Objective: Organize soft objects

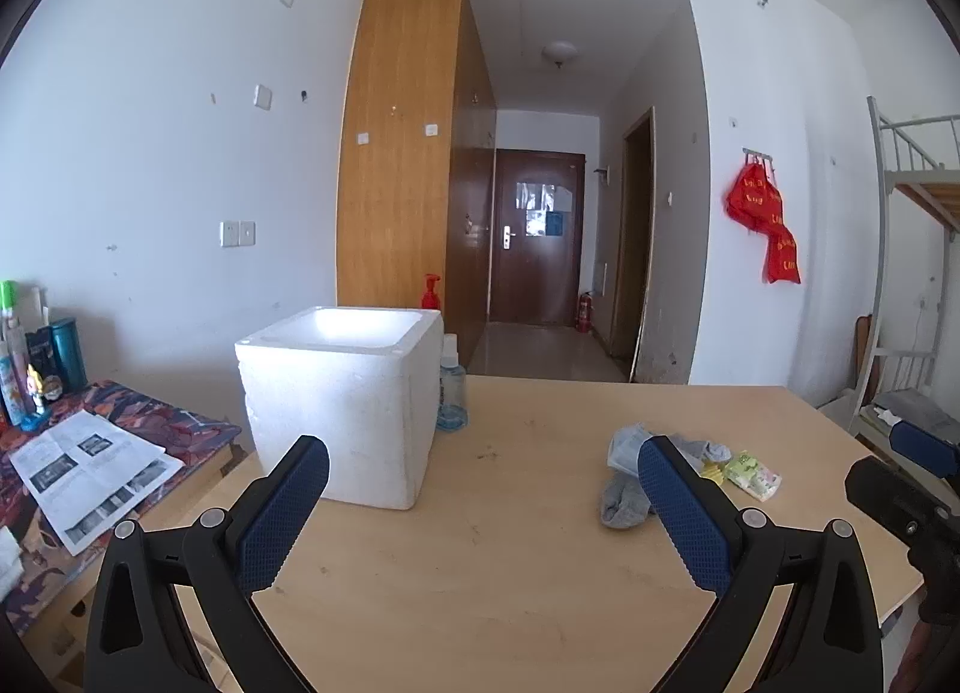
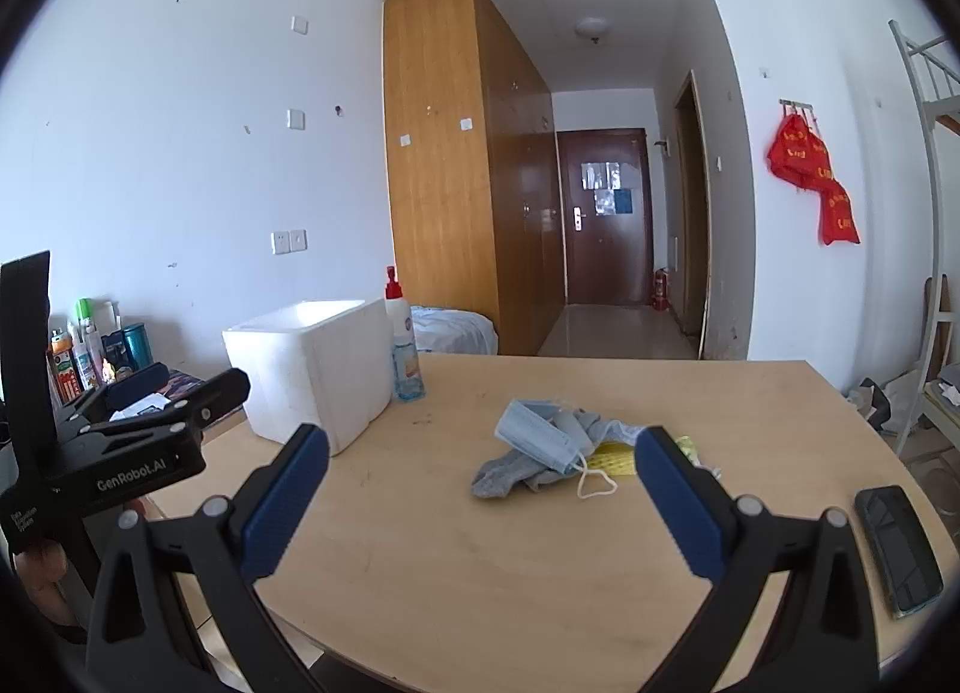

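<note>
Wood table point(image 2: 540, 573) w/ foam box point(image 2: 312, 369), socks point(image 2: 516, 468).

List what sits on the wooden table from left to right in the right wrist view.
White foam box → clear bottle with a red pump → pile of soft things, a grey sock under a blue face mask → black phone near the right edge.

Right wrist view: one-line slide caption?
Open right gripper faces the grey sock and face mask pile on the wooden table, foam box at left.
</note>
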`<state>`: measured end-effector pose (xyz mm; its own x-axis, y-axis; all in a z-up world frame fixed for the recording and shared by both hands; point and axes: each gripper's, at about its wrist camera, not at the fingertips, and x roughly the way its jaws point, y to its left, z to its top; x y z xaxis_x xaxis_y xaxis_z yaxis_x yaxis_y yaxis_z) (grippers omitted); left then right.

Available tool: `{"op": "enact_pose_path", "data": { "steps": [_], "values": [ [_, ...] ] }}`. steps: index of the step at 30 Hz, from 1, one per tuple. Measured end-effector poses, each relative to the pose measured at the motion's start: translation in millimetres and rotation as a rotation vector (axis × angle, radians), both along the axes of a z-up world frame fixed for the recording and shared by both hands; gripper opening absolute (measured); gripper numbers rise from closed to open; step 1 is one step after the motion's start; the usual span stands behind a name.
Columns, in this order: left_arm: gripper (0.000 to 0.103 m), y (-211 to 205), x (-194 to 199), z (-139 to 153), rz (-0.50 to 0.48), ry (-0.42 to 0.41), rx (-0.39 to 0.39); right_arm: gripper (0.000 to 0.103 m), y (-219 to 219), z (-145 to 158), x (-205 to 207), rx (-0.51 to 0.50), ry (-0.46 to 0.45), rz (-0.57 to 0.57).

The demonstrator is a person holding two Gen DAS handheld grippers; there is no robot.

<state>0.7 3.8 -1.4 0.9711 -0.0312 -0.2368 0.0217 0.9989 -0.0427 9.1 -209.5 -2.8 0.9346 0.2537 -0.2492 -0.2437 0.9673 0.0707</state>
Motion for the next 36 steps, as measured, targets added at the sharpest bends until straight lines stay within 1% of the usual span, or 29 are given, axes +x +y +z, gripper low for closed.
{"op": "enact_pose_path", "data": {
  "steps": [4, 8, 17, 24, 33, 36],
  "values": [
    [0.103, -0.2, -2.3, 0.2, 0.006, -0.009, -0.002, 0.103, 1.5, 1.0, 0.5, -0.007, 0.001, -0.007],
    [0.103, -1.8, -4.3, 1.8, 0.02, -0.023, 0.013, 0.103, 1.7, 1.1, 0.6, -0.007, 0.0, -0.013],
    [0.103, 1.8, -2.7, -0.5, 0.031, -0.009, 0.024, 0.103, 1.9, 2.8, 0.9, -0.012, 0.002, -0.011],
    [0.103, 5.3, -2.3, 0.1, 0.036, -0.005, 0.007, 0.103, 3.4, 2.9, 1.5, -0.014, 0.008, -0.015],
    [0.103, 0.0, -0.4, -1.5, 0.045, 0.007, 0.031, 0.103, 3.5, 3.1, 1.8, -0.011, 0.011, -0.017],
    [0.103, 0.7, -1.7, -1.1, 0.041, 0.005, 0.026, 0.103, 3.5, 2.8, 1.5, -0.011, 0.01, -0.018]
  ]
}}
